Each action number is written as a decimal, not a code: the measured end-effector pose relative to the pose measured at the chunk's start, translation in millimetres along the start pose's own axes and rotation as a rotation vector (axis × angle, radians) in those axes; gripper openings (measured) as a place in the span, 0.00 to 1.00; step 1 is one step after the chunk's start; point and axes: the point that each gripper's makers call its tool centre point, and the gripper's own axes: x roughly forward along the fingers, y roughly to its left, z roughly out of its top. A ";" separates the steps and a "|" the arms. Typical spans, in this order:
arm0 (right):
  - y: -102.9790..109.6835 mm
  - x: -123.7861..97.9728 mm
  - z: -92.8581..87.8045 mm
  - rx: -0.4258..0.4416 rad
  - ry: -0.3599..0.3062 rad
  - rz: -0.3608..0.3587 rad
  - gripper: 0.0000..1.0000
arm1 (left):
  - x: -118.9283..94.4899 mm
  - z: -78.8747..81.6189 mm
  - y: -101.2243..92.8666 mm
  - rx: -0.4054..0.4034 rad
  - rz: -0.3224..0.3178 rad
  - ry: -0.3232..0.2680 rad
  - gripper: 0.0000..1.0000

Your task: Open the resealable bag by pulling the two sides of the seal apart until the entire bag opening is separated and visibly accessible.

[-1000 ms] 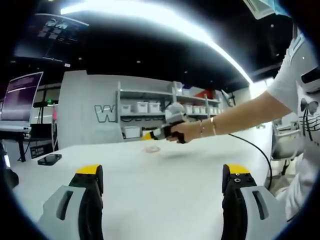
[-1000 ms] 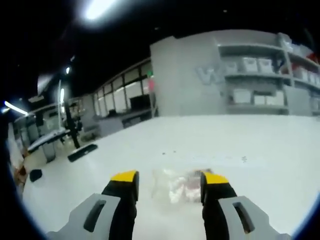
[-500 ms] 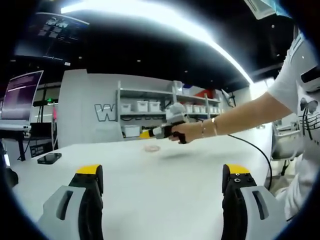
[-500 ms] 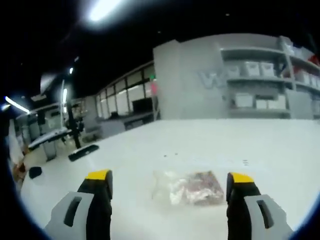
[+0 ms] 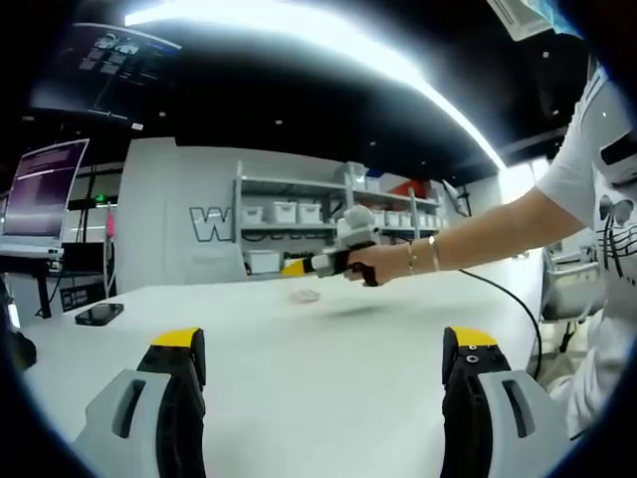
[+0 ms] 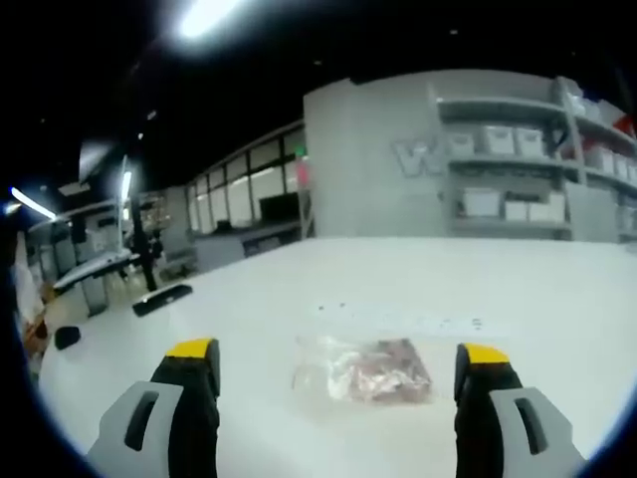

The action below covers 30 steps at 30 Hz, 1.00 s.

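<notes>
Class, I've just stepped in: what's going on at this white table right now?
A person is working with two hand-held grippers. The right hand-held gripper, jaws wide open, hovers over a clear resealable bag lying flat on the white table; nothing grips the bag yet. The left hand-held gripper, also open, is held back, watching the person's hand reach out.

Two low views across one table (image 5: 328, 368)
</notes>
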 end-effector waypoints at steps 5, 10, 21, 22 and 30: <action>2.8 -8.5 0.2 0.008 -0.010 0.008 1.00 | 0.3 -0.6 0.0 0.003 0.002 0.002 0.98; 5.5 -13.8 0.7 0.012 -0.020 0.016 1.00 | 0.2 -0.7 0.2 0.004 0.004 0.002 0.98; 6.5 -27.1 -1.7 0.034 -0.037 0.026 1.00 | -0.2 -0.5 0.2 0.005 0.004 0.001 0.98; 6.9 -28.7 -1.9 0.035 -0.038 0.027 1.00 | -0.2 -0.3 0.1 0.005 0.004 0.000 0.98; 12.1 -39.6 -4.5 0.039 -0.049 0.042 1.00 | 0.1 -0.4 -0.5 0.010 0.004 0.001 0.98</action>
